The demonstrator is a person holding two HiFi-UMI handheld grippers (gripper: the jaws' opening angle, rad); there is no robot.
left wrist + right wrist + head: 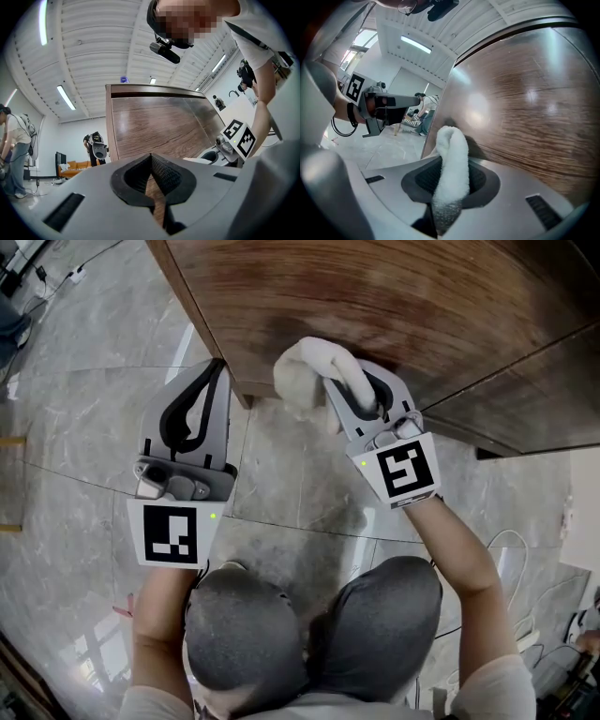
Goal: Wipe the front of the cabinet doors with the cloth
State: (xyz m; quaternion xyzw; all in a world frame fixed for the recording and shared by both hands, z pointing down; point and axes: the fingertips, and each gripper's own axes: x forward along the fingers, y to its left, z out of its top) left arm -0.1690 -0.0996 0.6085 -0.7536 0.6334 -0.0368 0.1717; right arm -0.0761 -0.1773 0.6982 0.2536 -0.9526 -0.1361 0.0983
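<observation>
Since your right gripper is clamped on the white cloth at the lower corner of the cabinet door and your left gripper is closed on nothing, the wiping step seems in hand: sweep across next, pressing evenly.

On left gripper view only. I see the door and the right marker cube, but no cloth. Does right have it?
Observer: Yes. The right gripper is shut on the white cloth, folded between its fingers.
Operator: Touching the door?
Observer: In the head view the cloth looks pressed on the cabinet door, near its lower left corner.
Operator: Where's left relative to that?
Observer: The left gripper is left of the cloth, tips by the cabinet's side edge, over the floor.
</observation>
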